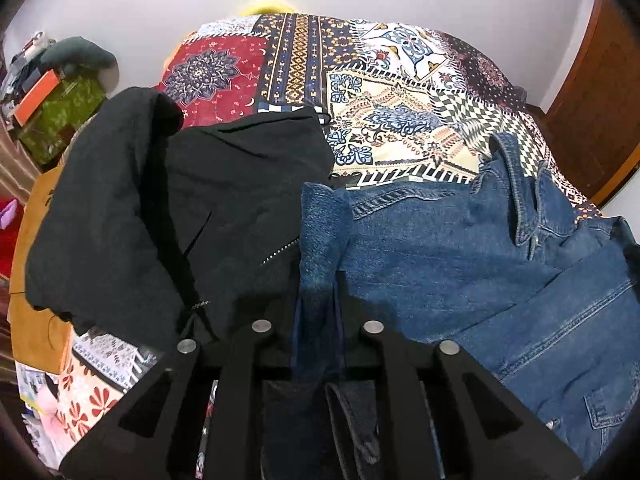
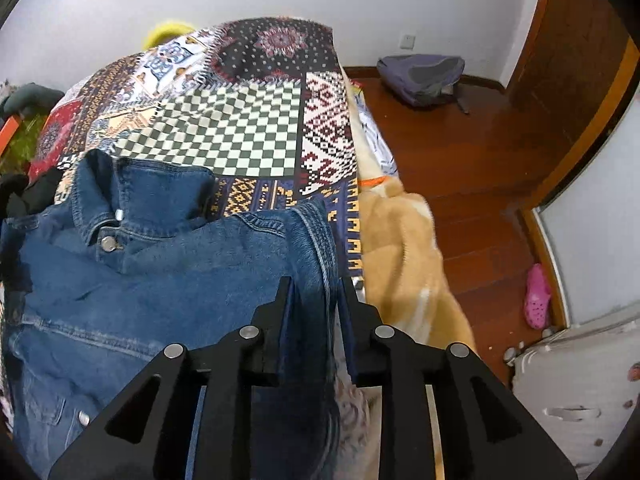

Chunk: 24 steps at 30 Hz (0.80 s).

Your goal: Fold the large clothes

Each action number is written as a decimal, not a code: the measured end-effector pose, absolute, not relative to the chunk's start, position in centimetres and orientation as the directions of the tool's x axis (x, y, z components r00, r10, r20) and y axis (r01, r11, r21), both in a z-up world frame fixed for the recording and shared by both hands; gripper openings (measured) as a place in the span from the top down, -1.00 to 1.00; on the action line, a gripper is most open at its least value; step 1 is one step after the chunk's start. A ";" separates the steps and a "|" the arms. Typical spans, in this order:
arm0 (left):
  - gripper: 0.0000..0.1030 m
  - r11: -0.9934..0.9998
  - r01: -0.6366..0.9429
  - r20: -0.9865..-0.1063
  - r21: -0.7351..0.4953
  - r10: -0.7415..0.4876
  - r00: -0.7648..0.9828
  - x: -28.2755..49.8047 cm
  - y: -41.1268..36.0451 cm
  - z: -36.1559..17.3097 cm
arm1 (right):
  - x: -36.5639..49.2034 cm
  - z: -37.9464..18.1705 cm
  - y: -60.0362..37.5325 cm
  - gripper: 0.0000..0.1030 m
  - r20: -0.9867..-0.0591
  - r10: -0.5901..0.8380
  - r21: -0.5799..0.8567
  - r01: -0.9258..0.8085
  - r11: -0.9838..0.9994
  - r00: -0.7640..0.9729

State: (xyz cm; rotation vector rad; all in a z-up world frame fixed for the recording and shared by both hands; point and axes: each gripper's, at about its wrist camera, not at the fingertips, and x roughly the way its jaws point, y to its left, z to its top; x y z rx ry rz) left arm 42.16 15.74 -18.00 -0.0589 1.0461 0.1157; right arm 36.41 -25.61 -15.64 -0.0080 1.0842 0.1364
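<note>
Denim filled the gap of the left tongs (image 1: pixel 318 312), a folded edge of the denim jacket (image 1: pixel 460 248) running between the two fingers, which were slightly parted; whether the pads pressed it I could not tell. That jacket lay on the bed (image 1: pixel 400 120), its collar toward the far end, and a black jacket (image 1: pixel 180 200) touched its edge beside the tongs. Should that edge slip out, the fold would likely fall open, and the black jacket sat close enough to be caught or dragged along.

Seen from the right wrist, the right tongs (image 2: pixel 314 292) likewise straddled the jacket's other folded edge (image 2: pixel 316 240), fingers a little apart, grip unclear. This side of the jacket lay just beside the bed's edge, with a tan blanket (image 2: pixel 400 248) hanging next to it and the wooden floor (image 2: pixel 480 160) beyond. A loose hold there could probably let the heavy denim slide toward the floor, or leave the fold crooked.
</note>
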 end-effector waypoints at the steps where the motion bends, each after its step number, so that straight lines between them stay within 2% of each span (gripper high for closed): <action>1: 0.61 0.992 -0.123 -0.864 0.004 0.065 0.500 41.9 15.6 -17.6 | 35.7 -14.9 -25.7 0.51 -0.876 0.114 0.064 -0.122 0.990 0.469; 3: 0.45 0.993 -0.116 -0.855 -0.004 0.057 0.516 41.0 15.4 -16.5 | 34.7 -13.7 -25.6 0.33 -0.864 0.120 0.062 -0.134 0.989 0.488; 7: 0.28 0.995 -0.097 -0.835 -0.020 0.036 0.549 38.9 15.0 -14.2 | 32.1 -11.1 -24.9 -0.02 -0.834 0.103 0.010 -0.173 0.985 0.542; 9: -0.09 0.995 -0.093 -0.826 -0.021 0.035 0.563 37.7 14.7 -13.1 | 30.6 -9.7 -24.4 -0.16 -0.821 0.100 -0.015 -0.197 0.980 0.562; 11: -0.20 0.996 -0.088 -0.810 -0.011 0.042 0.585 36.3 14.3 -12.1 | 29.4 -8.7 -24.1 -0.26 -0.806 0.104 -0.028 -0.213 0.977 0.583; 18: -0.22 0.998 -0.048 -0.780 -0.040 -0.001 0.626 30.7 13.6 -9.6 | 24.4 -6.5 -23.4 -0.29 -0.769 0.153 -0.021 -0.265 0.964 0.621; 24: -0.23 0.999 -0.023 -0.795 -0.031 -0.011 0.606 26.8 13.3 -10.1 | 21.3 -7.2 -22.9 -0.29 -0.775 0.192 0.004 -0.298 0.954 0.603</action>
